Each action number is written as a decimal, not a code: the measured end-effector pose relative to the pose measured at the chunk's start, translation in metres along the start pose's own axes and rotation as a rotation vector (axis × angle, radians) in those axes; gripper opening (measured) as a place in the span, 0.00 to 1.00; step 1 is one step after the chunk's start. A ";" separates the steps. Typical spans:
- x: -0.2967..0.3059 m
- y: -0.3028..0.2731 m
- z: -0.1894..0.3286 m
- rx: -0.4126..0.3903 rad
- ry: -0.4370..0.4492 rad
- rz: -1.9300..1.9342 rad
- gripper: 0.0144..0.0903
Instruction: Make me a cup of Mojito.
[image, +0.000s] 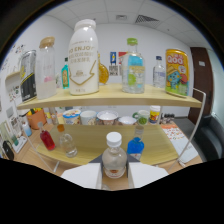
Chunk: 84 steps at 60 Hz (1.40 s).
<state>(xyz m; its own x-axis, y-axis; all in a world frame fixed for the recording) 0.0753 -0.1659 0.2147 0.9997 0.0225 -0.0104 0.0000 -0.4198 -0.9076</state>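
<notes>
A small clear bottle (114, 159) with a white cap and a reddish label stands upright between my fingers, just in front of the lower wooden shelf (90, 150). My gripper (114, 175) is shut on it, the white left finger (82, 176) and right finger (147, 174) pressing its sides. Just beyond it, a small blue bottle (136, 145) stands on the lower shelf. Further left on that shelf are a red bottle (47, 139) and a small clear bottle (68, 143).
The upper shelf (110, 96) carries a tall white bottle (83, 57), a clear bottle (46, 70), a green-capped bottle (133, 67), a yellow can (176, 72) and others. A row of cups (107, 117) lines the back of the lower shelf. White wire shelf frame (200, 117) at right.
</notes>
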 end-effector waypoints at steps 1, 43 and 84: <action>0.004 0.003 -0.003 -0.004 0.006 -0.004 0.27; 0.072 0.045 -0.031 -0.081 0.335 -0.975 0.26; 0.042 0.027 -0.020 -0.227 0.464 -2.177 0.27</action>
<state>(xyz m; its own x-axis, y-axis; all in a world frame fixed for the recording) 0.1179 -0.1944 0.1983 -0.6011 0.3191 0.7327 0.7406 -0.1220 0.6607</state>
